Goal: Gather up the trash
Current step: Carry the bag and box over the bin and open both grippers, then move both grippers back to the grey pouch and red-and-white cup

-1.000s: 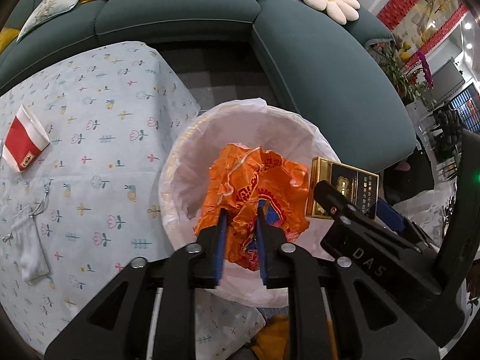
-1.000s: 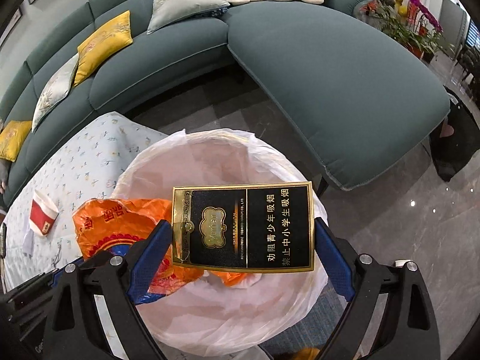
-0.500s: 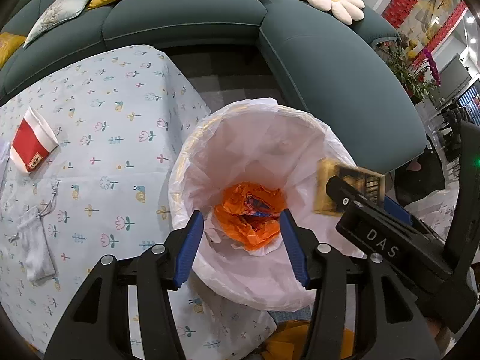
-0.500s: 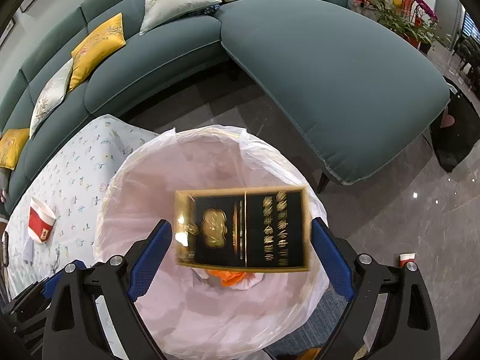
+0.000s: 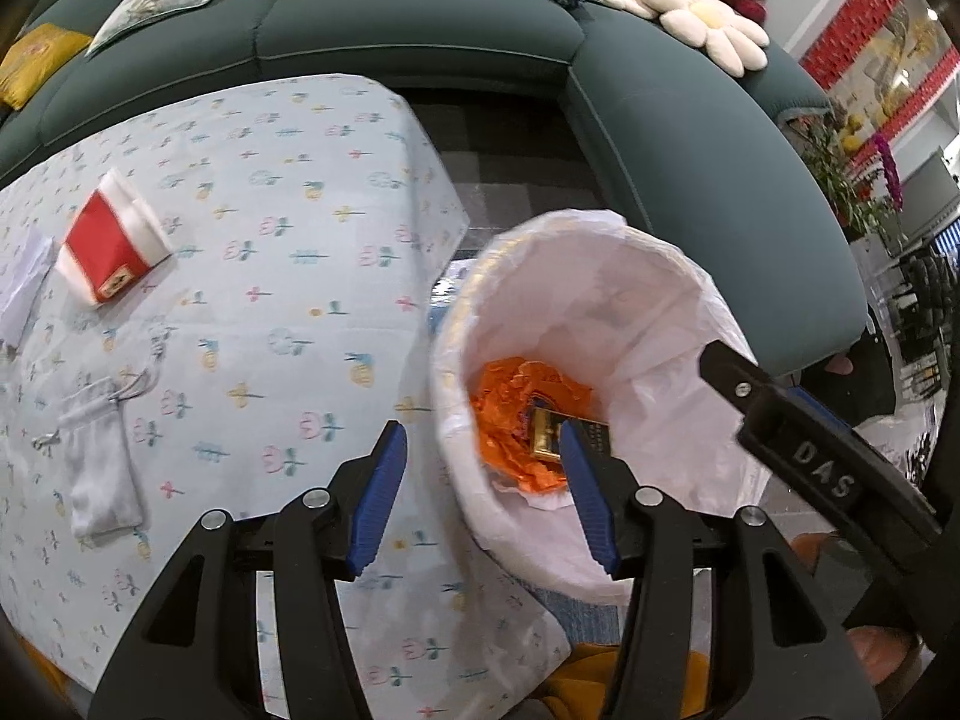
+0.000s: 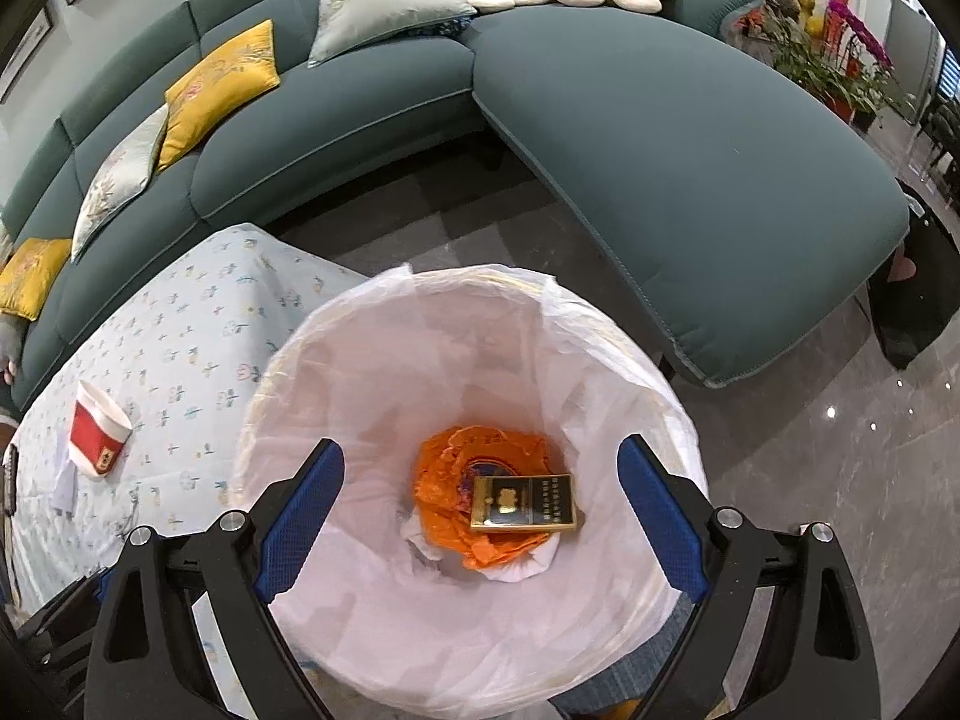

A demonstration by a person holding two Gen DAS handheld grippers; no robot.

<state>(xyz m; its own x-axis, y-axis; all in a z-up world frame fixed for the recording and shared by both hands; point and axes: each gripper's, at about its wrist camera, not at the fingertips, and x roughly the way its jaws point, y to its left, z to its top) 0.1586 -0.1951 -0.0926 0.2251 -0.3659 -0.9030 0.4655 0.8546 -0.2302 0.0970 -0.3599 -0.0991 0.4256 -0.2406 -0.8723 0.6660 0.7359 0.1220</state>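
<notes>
A bin lined with a white bag (image 6: 606,354) (image 5: 600,276) stands beside the table. At its bottom lie a crumpled orange wrapper (image 6: 444,480) (image 5: 504,414) and a black-and-gold cigarette box (image 6: 522,503) (image 5: 543,435) on top of it. My right gripper (image 6: 480,516) is open and empty above the bin mouth. My left gripper (image 5: 483,498) is open and empty over the bin's left rim. A flattened red-and-white paper cup (image 5: 111,246) (image 6: 99,435) lies on the floral tablecloth (image 5: 270,210).
A small white drawstring pouch (image 5: 99,456) and a white paper (image 5: 21,282) lie on the table. A teal sofa (image 6: 660,120) with cushions curves behind the table and bin. Grey tiled floor (image 6: 840,450) lies to the right.
Both grippers opened. The orange wrapper fell from the left gripper and the cigarette box from the right into the bin. The left gripper shifted left toward the table.
</notes>
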